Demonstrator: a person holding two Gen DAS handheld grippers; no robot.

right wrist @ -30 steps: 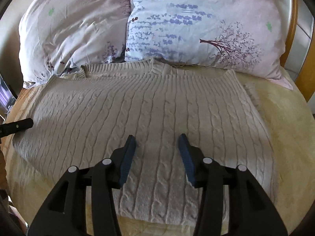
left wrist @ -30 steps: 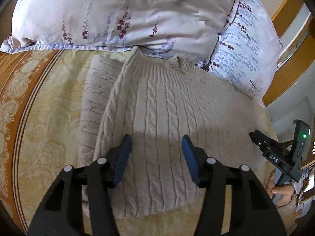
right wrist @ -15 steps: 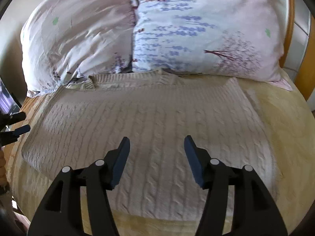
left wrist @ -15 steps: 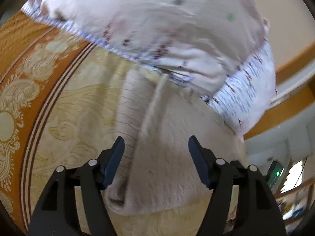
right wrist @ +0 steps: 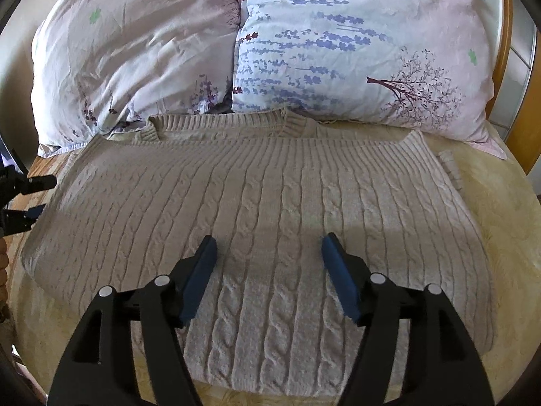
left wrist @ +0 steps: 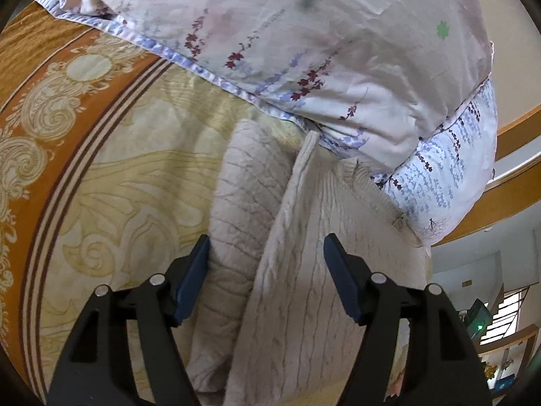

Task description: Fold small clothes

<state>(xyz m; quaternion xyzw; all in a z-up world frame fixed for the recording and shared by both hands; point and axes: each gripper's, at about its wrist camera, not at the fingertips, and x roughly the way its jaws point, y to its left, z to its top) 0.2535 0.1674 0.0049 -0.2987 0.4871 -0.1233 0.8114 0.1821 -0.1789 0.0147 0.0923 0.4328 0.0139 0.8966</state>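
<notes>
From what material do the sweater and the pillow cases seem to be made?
The sweater: thick beige knit, probably wool or acrylic; cable ribs and a fuzzy matte surface show. The pillow cases: thin smooth woven cloth, likely cotton or polyester, with fine creases and a printed flower pattern.

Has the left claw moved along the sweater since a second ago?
Yes. The left claw, jaws open after widening, has shifted from over the sweater body to its side edge, toward the blanket's orange border, and rolled. Nothing is gripped.
</notes>
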